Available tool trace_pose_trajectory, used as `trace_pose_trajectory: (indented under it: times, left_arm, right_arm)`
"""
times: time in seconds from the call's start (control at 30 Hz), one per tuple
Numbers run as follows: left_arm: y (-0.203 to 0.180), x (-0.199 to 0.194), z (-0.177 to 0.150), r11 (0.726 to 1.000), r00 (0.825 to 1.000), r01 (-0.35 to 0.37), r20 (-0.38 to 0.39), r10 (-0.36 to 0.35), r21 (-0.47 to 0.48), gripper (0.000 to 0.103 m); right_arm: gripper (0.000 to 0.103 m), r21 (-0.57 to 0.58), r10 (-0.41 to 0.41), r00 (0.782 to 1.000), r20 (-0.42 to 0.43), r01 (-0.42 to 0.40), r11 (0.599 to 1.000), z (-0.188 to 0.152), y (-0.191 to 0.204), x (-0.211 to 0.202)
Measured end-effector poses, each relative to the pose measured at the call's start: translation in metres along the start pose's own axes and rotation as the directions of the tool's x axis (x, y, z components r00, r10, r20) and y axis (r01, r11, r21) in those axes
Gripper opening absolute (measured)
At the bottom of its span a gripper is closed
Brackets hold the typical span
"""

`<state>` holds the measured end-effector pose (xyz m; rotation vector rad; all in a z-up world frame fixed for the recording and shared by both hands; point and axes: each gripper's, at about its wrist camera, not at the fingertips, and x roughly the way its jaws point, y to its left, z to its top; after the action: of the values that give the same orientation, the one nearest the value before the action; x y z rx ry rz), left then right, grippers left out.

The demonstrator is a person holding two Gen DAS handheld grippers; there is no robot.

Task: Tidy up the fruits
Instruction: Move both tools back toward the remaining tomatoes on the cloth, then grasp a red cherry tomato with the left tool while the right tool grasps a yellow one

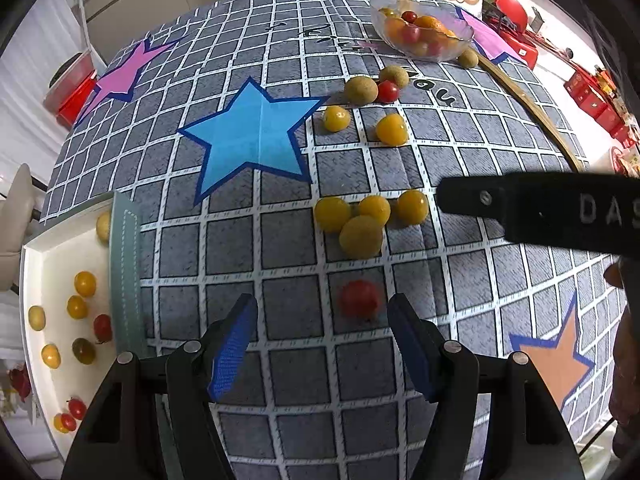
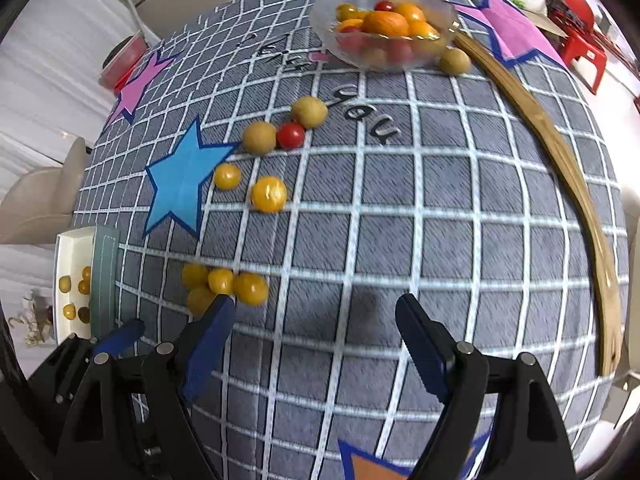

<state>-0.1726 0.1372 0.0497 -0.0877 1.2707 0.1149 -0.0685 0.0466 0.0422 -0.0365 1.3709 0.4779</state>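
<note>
Loose tomatoes (image 1: 360, 224) on checked cloth (image 1: 440, 280)

Quilted matt cloth (image 1: 280, 240); clear glass bowl (image 2: 400, 62); glossy tomatoes (image 1: 360, 299); smooth white tray (image 1: 60, 248).

- Left wrist cam: steep downward look along its fingers, close over the grid cloth (image 1: 280, 240); white tray (image 1: 60, 248) at left edge.
- Right wrist cam: same steep angle, close, sits further right.
- Shared: blue star (image 1: 252, 136), yellow fruit cluster (image 1: 368, 216), glass bowl (image 1: 420, 30), tray.
</note>
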Motion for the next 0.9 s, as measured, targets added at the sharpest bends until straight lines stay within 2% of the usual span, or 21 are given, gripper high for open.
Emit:
trace_pose_trajectory:
  times: [0.23,0.43,0.5,0.57,0.67,0.77,0.8,0.87,0.9]
  left_arm:
    - [-0.005,0.009,0.003,1.0,1.0,0.001,-0.005,-0.001,-0.011,0.069]
    - [-0.007,0.015,0.003,1.0,1.0,0.005,-0.018,-0.005,-0.028,0.068]
    - [-0.008,0.016,0.003,0.999,1.0,0.007,-0.022,-0.008,-0.033,0.061]
    - [-0.009,0.017,0.003,0.999,1.0,0.006,-0.021,-0.007,-0.035,0.06]
    - [-0.01,0.016,0.003,0.999,1.0,0.011,-0.016,-0.011,-0.037,0.053]
    - [-0.014,0.013,0.002,0.999,1.0,0.014,-0.012,-0.014,-0.034,0.041]
    - [-0.013,0.012,0.002,0.999,1.0,0.02,-0.009,-0.02,-0.034,0.033]
    - [-0.013,0.011,0.001,0.999,0.999,0.031,-0.01,-0.031,-0.04,0.023]
    - [-0.01,0.01,0.001,0.997,0.999,0.049,-0.012,-0.05,-0.051,0.023]
  right_arm:
    - [0.085,-0.072,0.009,1.0,0.009,-0.009,0.997,0.024,0.015,0.015]
    - [0.071,-0.099,-0.002,1.0,0.014,0.003,0.995,0.038,0.026,0.028]
    - [0.067,-0.114,-0.014,1.0,0.028,0.017,0.993,0.04,0.029,0.03]
    - [0.063,-0.128,-0.02,0.999,0.033,0.024,0.992,0.043,0.032,0.031]
    - [0.055,-0.135,-0.029,0.999,0.038,0.034,0.99,0.046,0.035,0.033]
    - [0.035,-0.149,-0.045,0.998,0.04,0.05,0.988,0.047,0.04,0.035]
    - [0.027,-0.152,-0.048,0.998,0.04,0.054,0.987,0.047,0.042,0.035]
    - [0.024,-0.154,-0.033,0.999,0.033,0.037,0.987,0.049,0.045,0.038]
    - [0.024,-0.153,-0.034,0.999,0.038,0.04,0.987,0.048,0.045,0.037]
